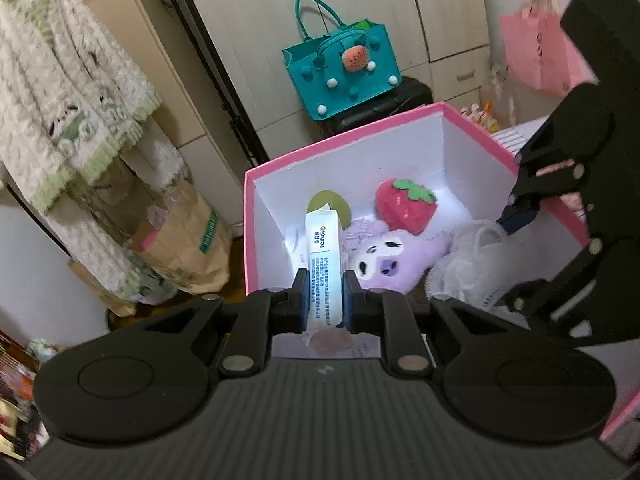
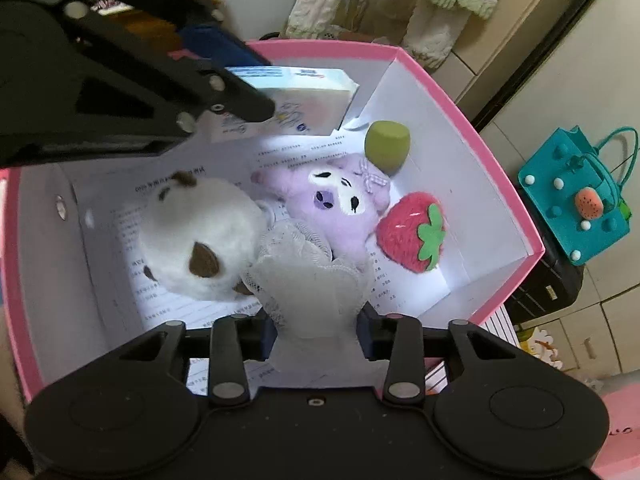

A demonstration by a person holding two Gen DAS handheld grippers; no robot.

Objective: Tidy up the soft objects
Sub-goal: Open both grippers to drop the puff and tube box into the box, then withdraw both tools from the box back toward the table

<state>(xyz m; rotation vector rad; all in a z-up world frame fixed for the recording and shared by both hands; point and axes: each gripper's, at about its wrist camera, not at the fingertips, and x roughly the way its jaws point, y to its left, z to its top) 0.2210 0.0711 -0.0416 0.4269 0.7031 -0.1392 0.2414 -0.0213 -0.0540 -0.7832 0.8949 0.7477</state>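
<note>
Left gripper (image 1: pixel 325 296) clenched on a white tissue pack (image 1: pixel 322 256), held over the near edge of the pink box (image 1: pixel 344 136). Right gripper (image 2: pixel 316 330) straddles a white mesh sponge (image 2: pixel 308 280); whether its pads press the mesh cannot be told. Deeper in the box: white plush (image 2: pixel 192 236), purple plush (image 2: pixel 332 204), strawberry plush (image 2: pixel 412 232), green sponge (image 2: pixel 387 145). Teal bag (image 1: pixel 340 68) stands beyond.

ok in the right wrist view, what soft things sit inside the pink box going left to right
white and brown plush → white mesh bath pouf in the right gripper → purple plush → strawberry plush
</note>
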